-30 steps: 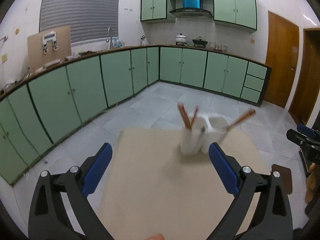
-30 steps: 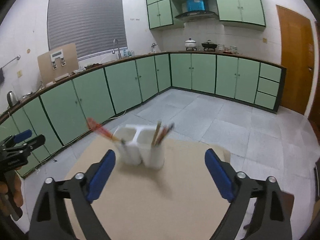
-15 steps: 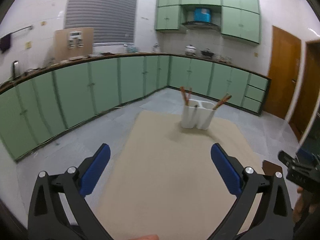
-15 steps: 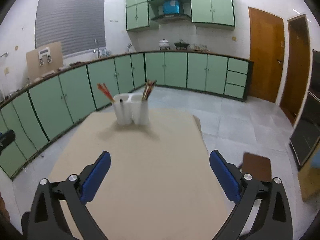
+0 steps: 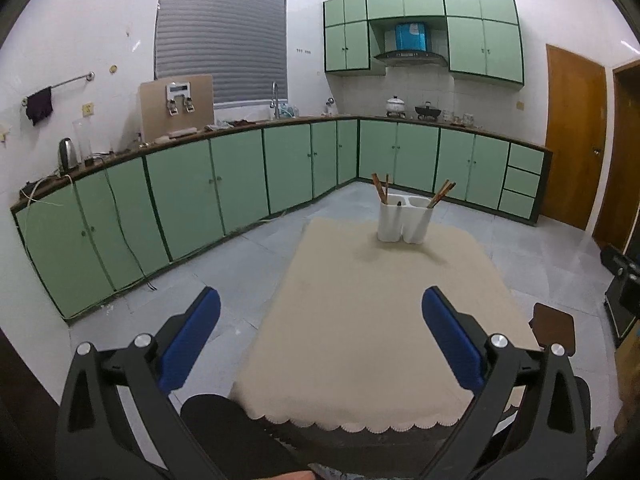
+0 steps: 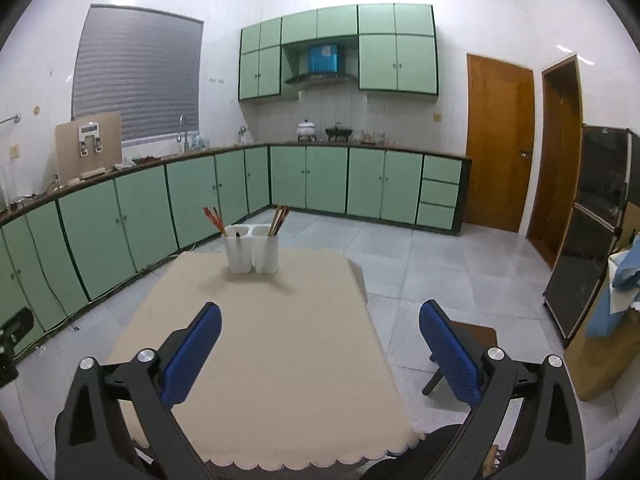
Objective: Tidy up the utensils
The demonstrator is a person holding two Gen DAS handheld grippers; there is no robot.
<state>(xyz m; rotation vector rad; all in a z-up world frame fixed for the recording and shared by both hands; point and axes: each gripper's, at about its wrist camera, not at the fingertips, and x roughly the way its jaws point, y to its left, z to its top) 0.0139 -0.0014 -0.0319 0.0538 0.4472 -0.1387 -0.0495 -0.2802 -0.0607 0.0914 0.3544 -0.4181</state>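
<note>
- A white two-compartment utensil holder [image 5: 405,220] is seen at the far end of the beige-clothed table [image 5: 384,320]; brown chopsticks [image 5: 380,189] are leaned in both compartments.
- The left gripper [image 5: 320,322] is held wide open, nothing between its fingers.
- The right gripper [image 6: 320,338] is likewise spread apart and empty, well short of the holder.

No legible text, labels, brands or numbers in either view. Blue panel above range hood [image 5: 411,37], far wall: markings too blurred to read. White device on brown board [image 5: 178,98], far left counter: display unreadable.
</note>
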